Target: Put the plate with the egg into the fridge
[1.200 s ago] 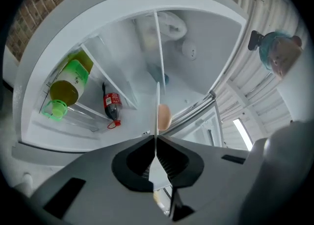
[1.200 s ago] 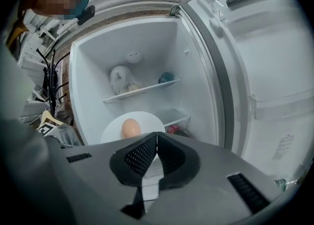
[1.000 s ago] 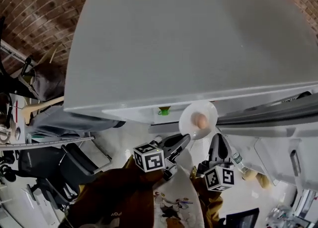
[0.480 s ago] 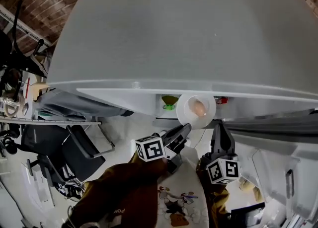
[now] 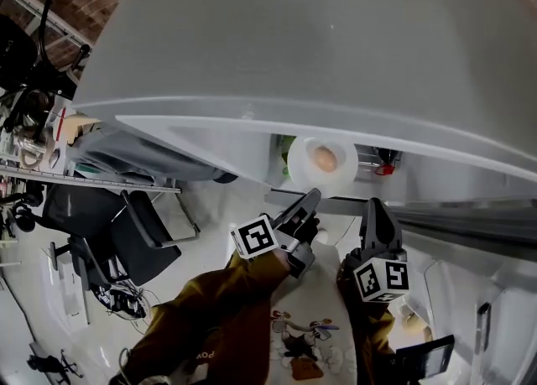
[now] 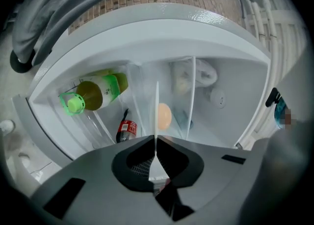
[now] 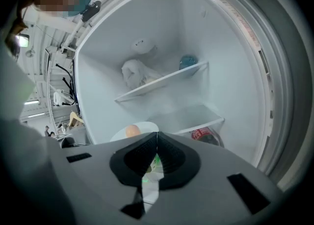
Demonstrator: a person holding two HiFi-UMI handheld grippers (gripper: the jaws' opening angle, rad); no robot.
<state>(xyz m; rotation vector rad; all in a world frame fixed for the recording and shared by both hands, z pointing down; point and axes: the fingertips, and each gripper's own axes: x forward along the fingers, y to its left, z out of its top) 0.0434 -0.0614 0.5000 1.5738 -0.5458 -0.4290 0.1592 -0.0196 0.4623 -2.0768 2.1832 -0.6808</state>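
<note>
The left gripper point(image 5: 311, 198) is clamped on the near rim of the plate point(image 5: 320, 167). It holds the plate and the egg point(image 5: 325, 158) at the open front of the fridge point(image 5: 336, 39). The right gripper point(image 5: 375, 205), jaws closed and empty, sits just beside it.

left gripper point(image 5: 312, 199) clamped, right gripper point(image 5: 375, 206) closed
</note>
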